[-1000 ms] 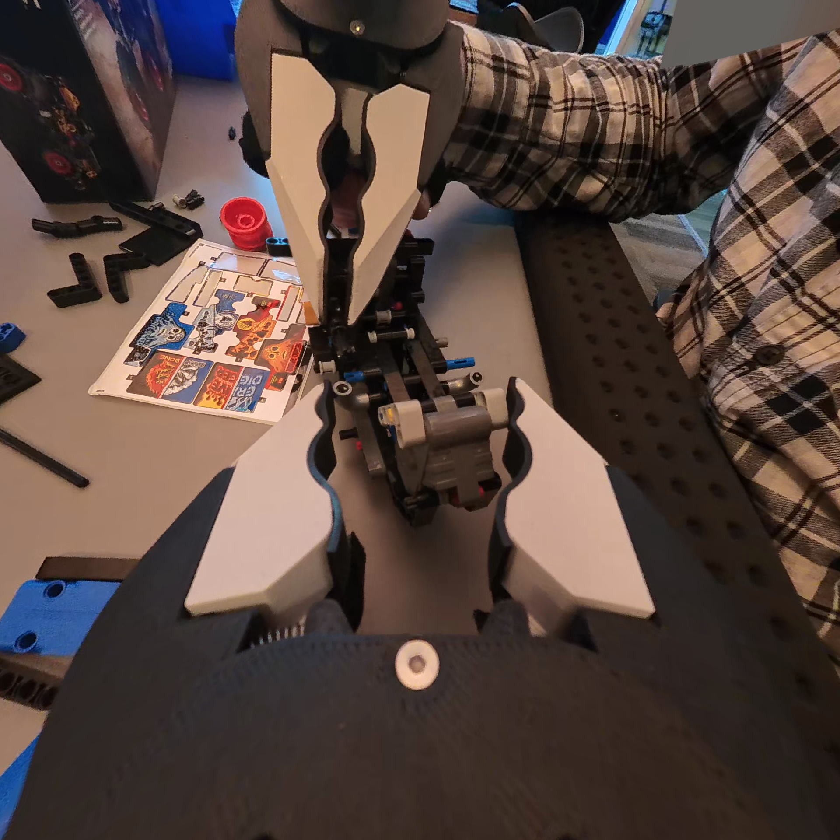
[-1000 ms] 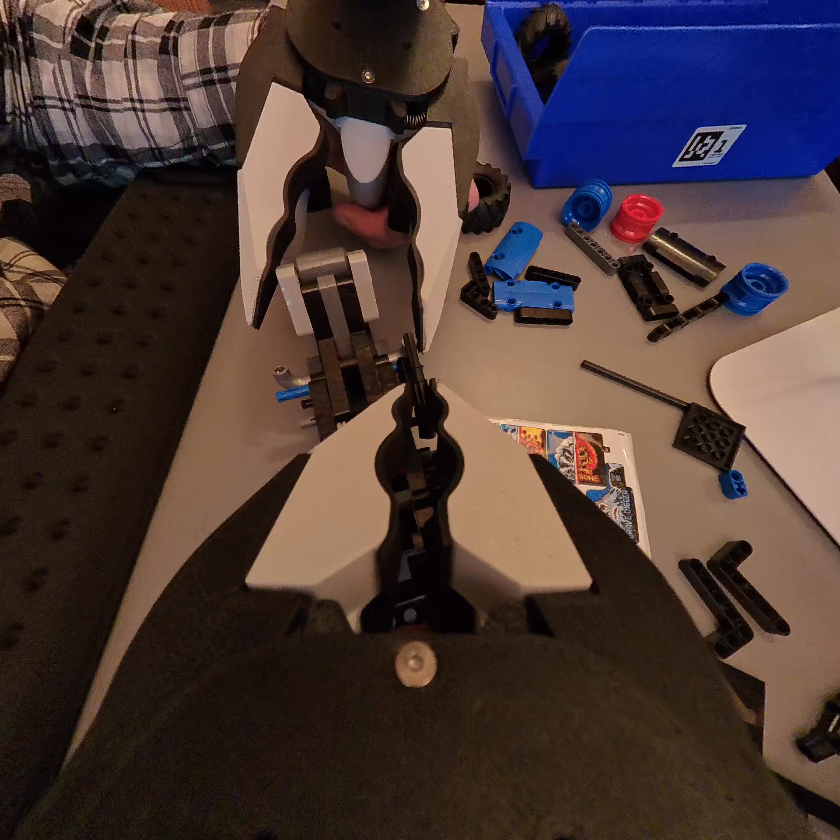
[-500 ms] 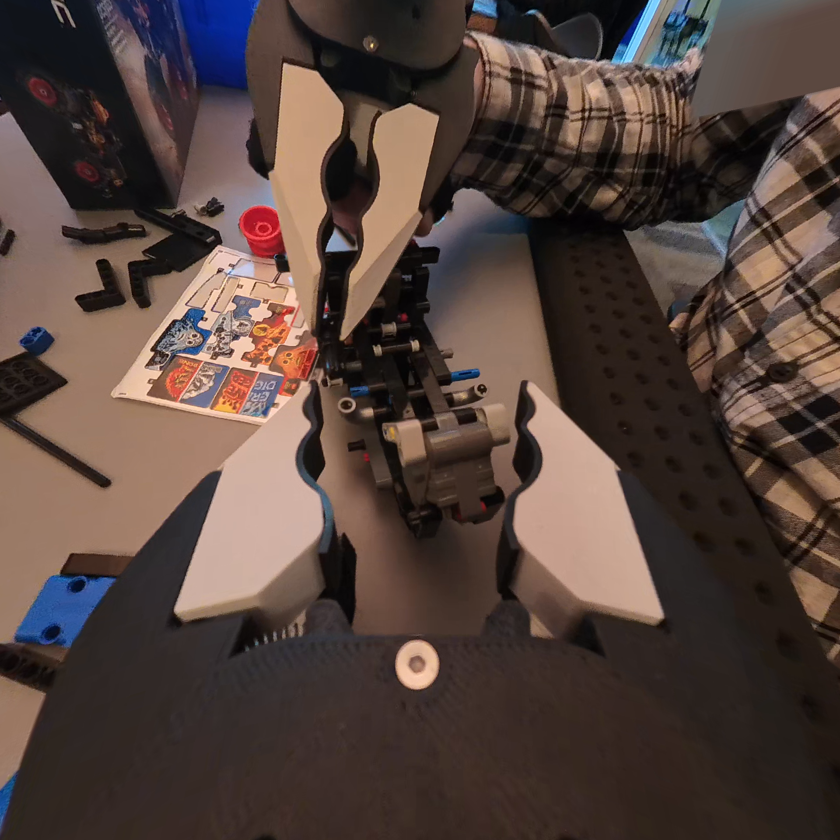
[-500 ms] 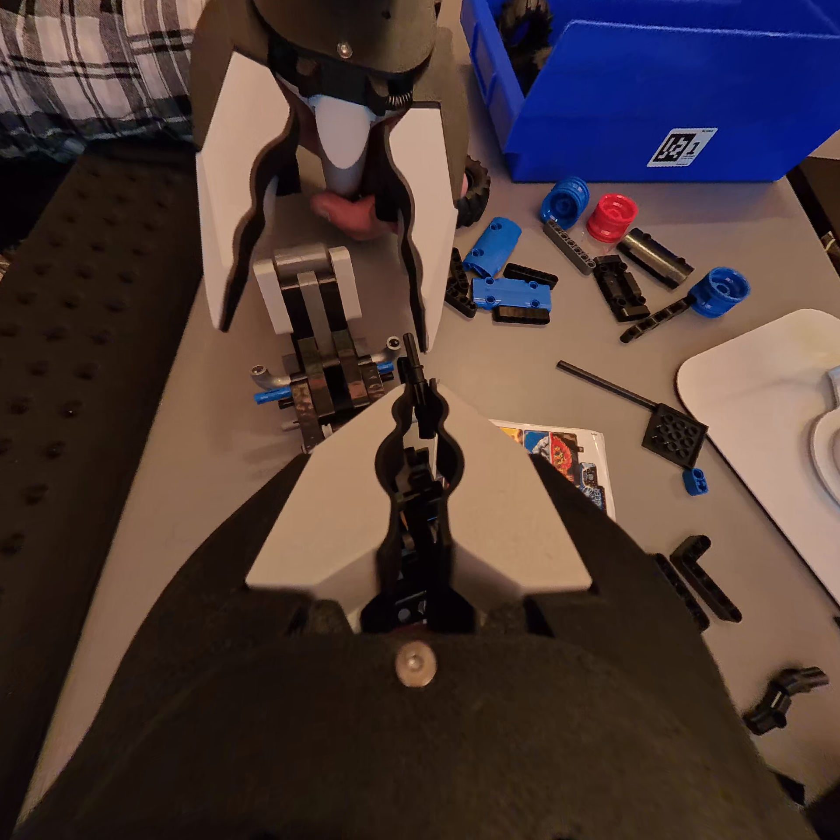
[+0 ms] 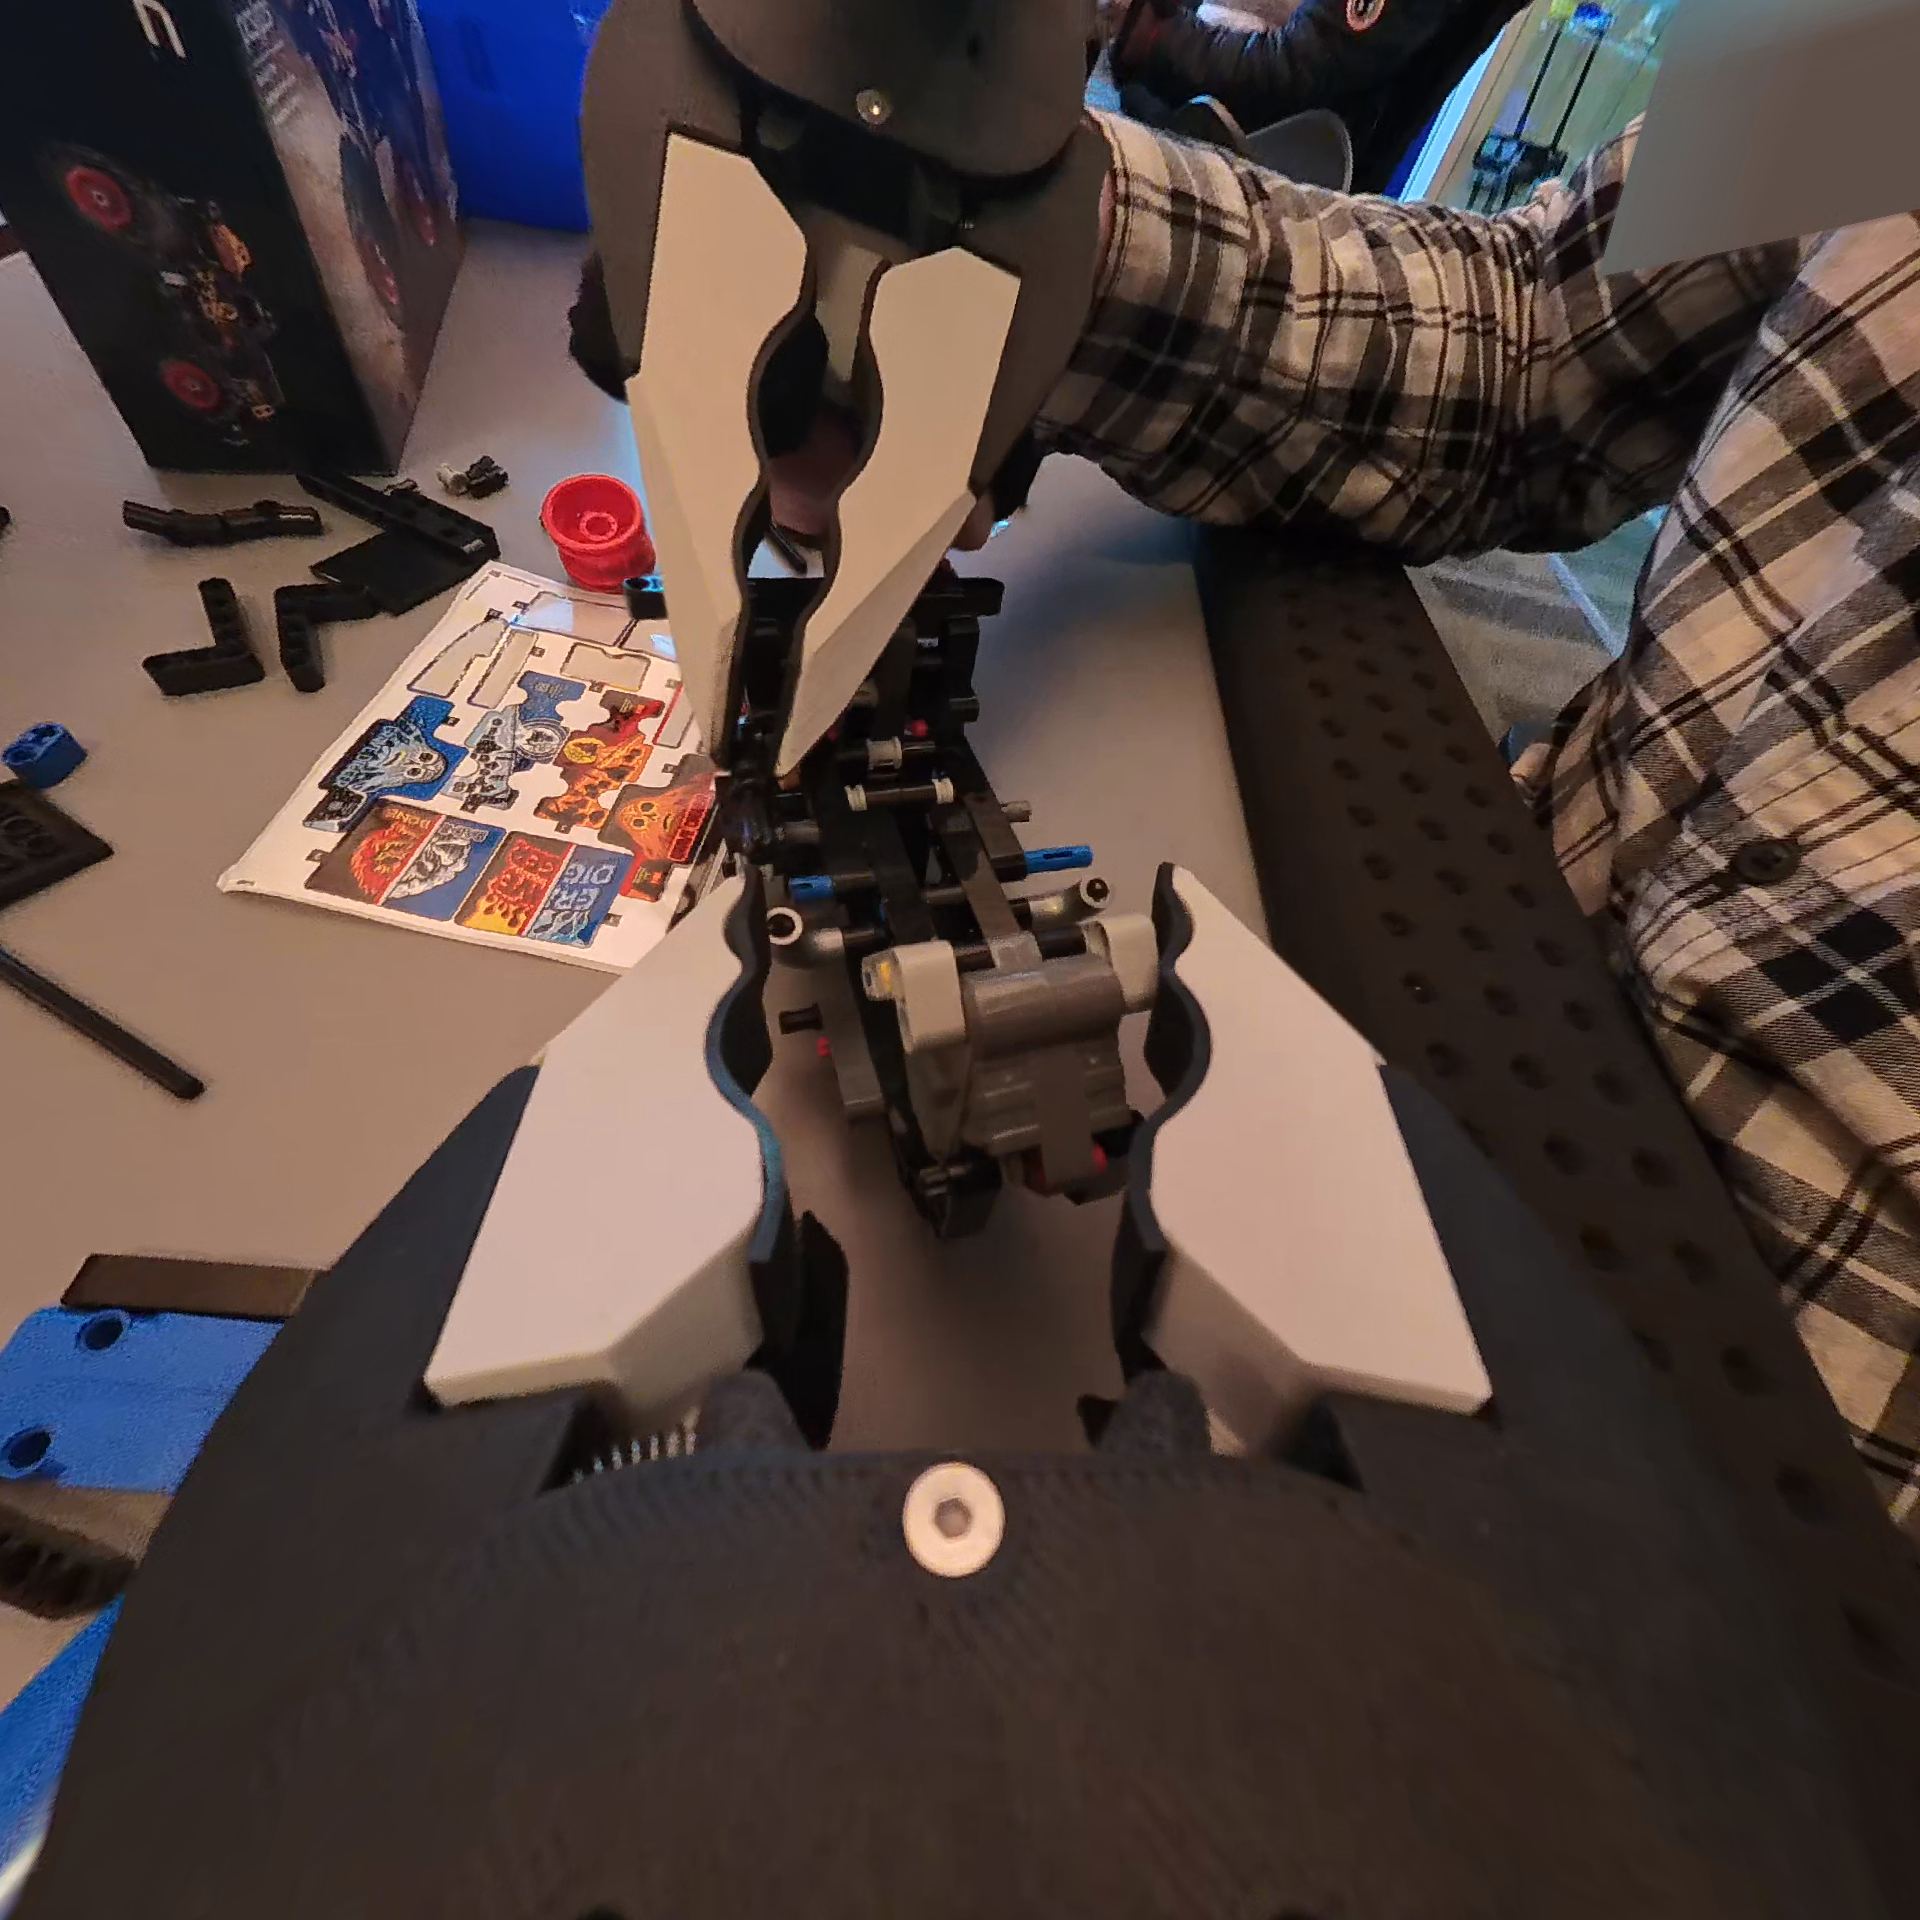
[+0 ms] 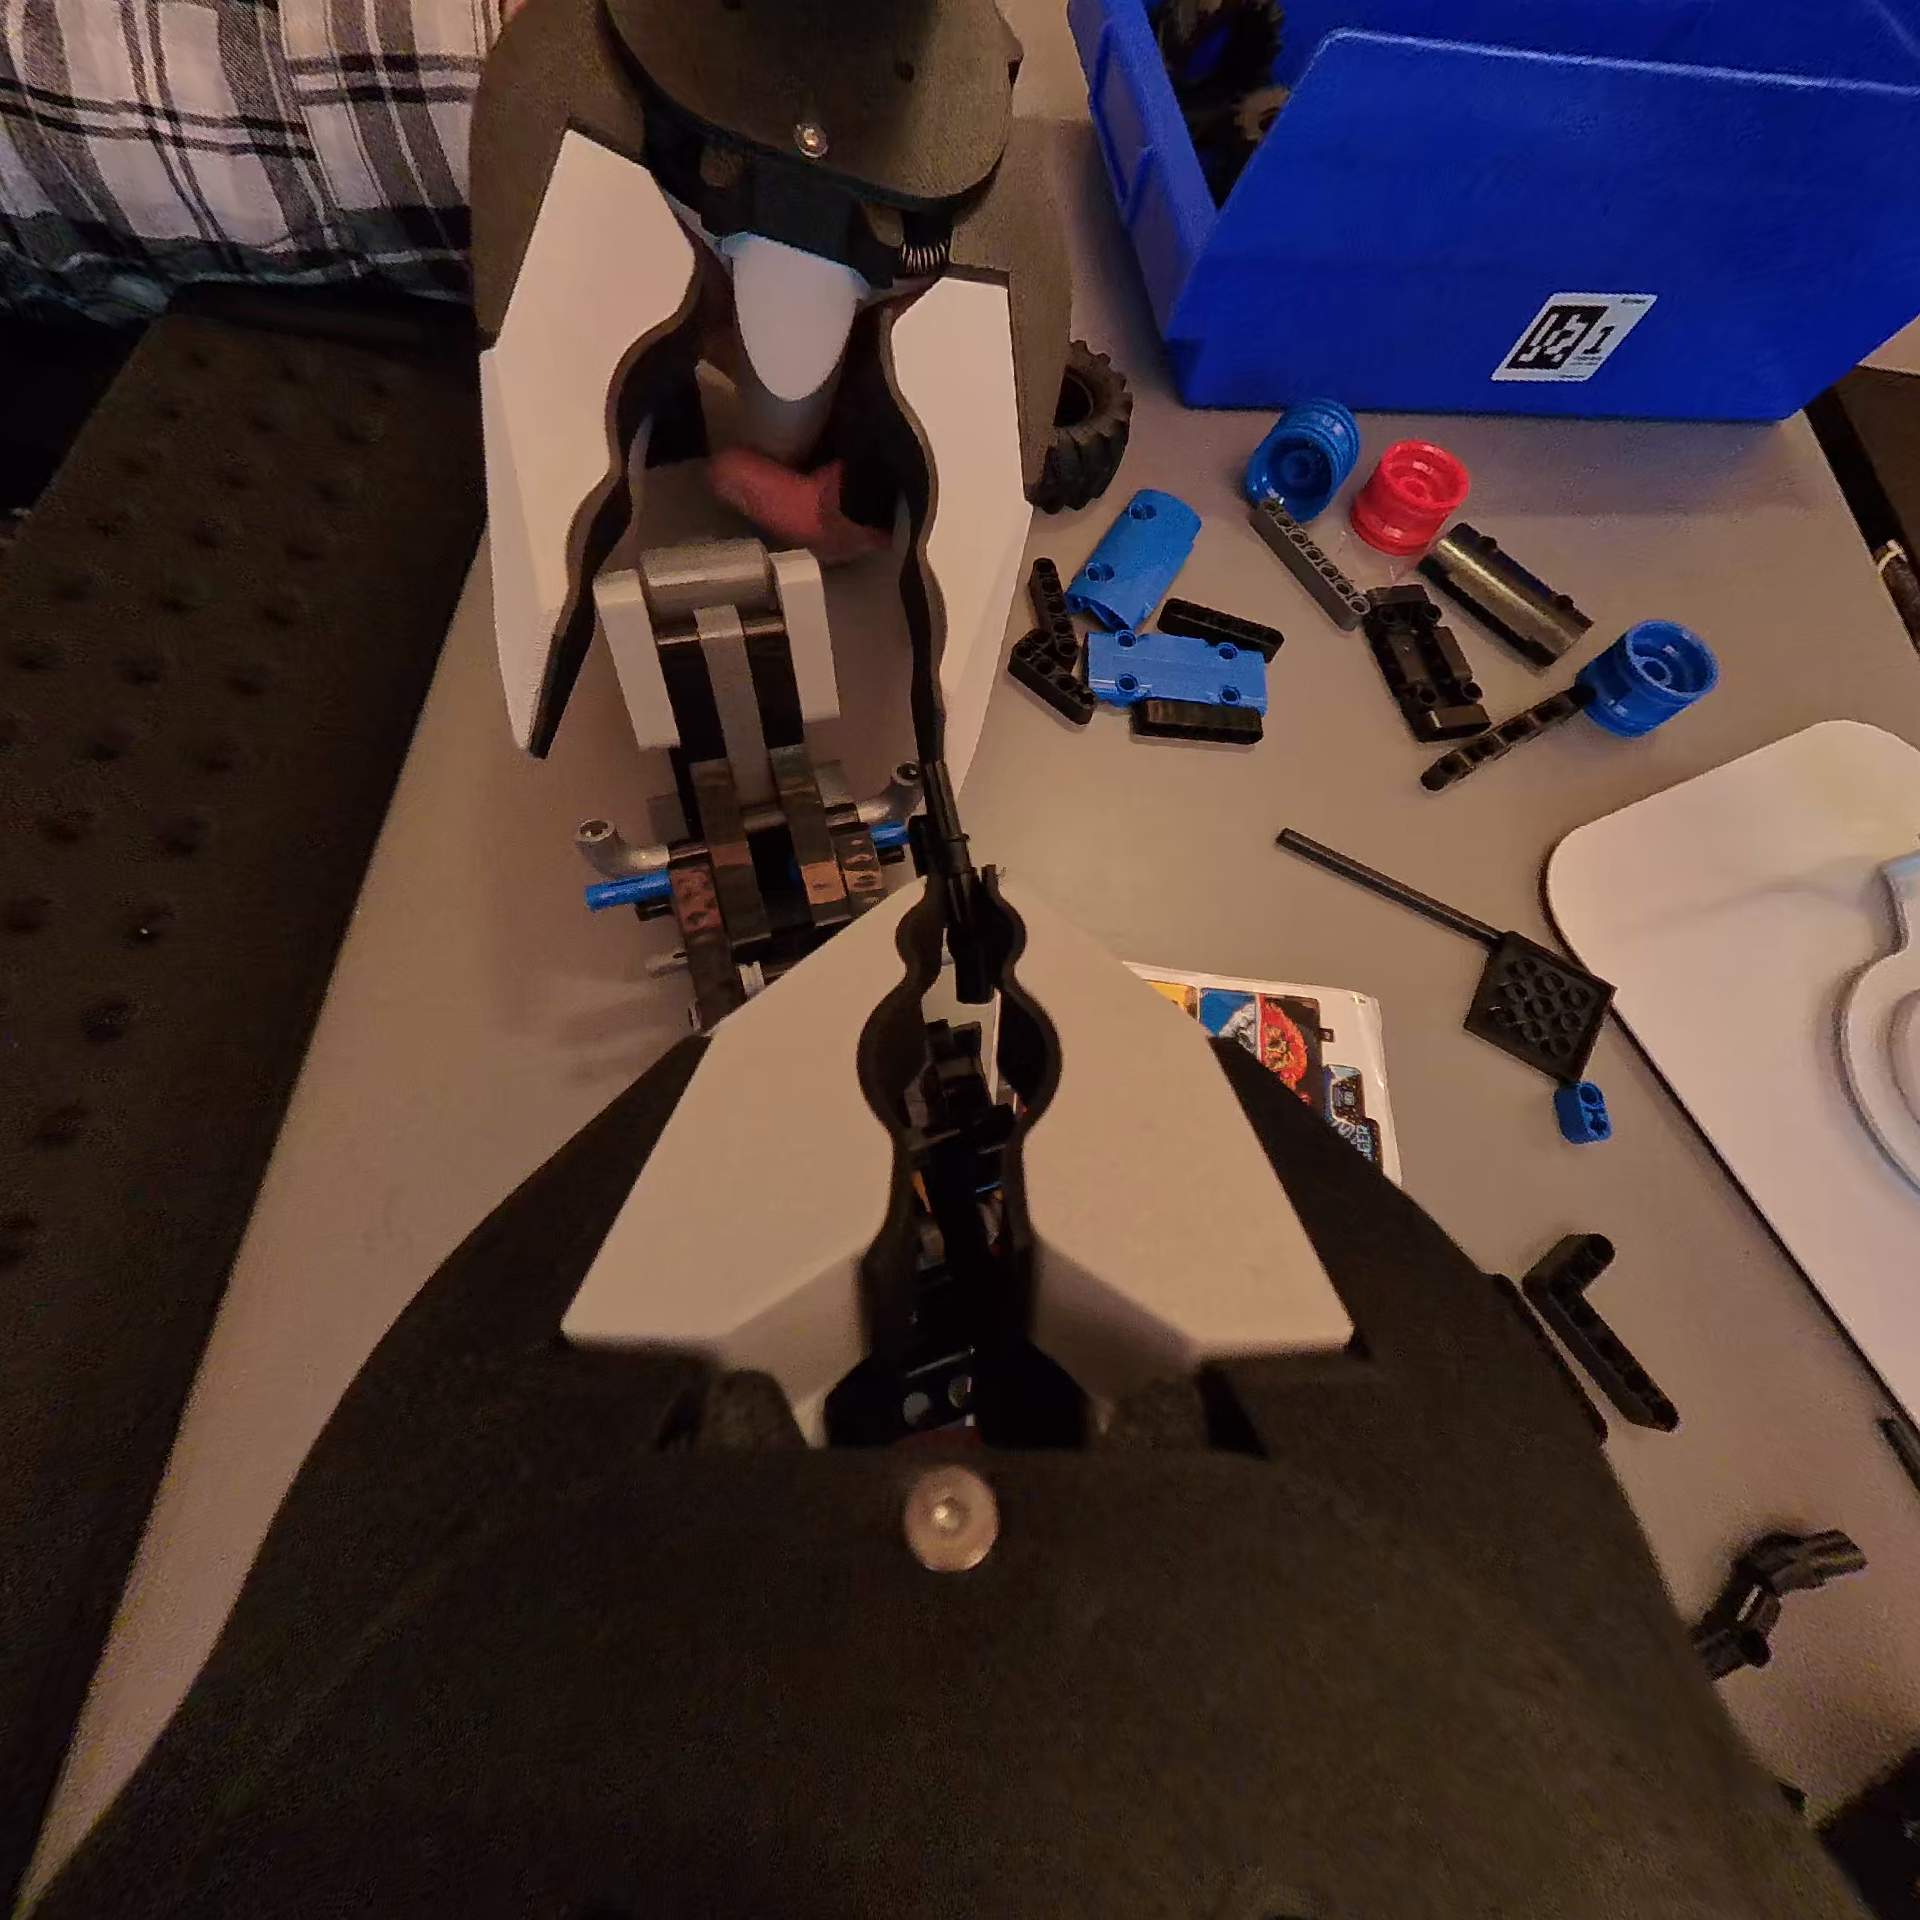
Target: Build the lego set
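Centre frame: partly built chassis (image 5: 935, 935) on the table, straddled without contact by the wide left gripper (image 5: 961, 894); right gripper (image 6: 961, 914), pinching 1 black connector (image 6: 961, 914), has edged toward its side, suggesting insertion is imminent.

- The right gripper (image 5: 750, 743), pinching a thin black lego piece (image 6: 961, 914), has drawn closer to the left gripper (image 5: 956, 935).
- The black-and-grey lego chassis (image 5: 935, 935) now sits deeper between the left's open fingers.
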{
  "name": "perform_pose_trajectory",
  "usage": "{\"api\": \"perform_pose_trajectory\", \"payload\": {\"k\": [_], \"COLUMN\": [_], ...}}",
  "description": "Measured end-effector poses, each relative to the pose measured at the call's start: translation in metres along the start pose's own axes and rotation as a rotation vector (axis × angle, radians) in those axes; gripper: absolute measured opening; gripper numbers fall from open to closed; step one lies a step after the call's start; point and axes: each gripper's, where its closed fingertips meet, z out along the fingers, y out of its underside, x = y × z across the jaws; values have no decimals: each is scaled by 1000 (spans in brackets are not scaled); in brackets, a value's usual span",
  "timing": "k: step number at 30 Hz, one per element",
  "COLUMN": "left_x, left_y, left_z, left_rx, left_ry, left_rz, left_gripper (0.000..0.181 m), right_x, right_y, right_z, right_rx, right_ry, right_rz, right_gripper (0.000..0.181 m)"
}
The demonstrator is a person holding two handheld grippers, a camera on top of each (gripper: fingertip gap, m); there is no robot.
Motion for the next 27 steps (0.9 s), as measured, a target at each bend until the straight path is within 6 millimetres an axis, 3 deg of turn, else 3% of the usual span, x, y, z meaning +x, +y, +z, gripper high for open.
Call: {"api": "perform_pose_trajectory", "payload": {"k": [11,14,27], "left_x": [-1,1,2], "left_y": [2,5,4], "left_z": [-7,-8,-10], "left_rx": [16,5,-11], "left_ry": [-36,-27,-36], "left_rz": [-11,-21,6], "left_gripper": [67,50,71], "right_x": [-2,-1,0], "right_y": [2,3,-2], "right_z": [1,1,0], "right_rx": [-9,-15,15], "right_ry": [5,14,9], "right_rz": [-11,-13,20], "right_gripper": [4,4,4]}}
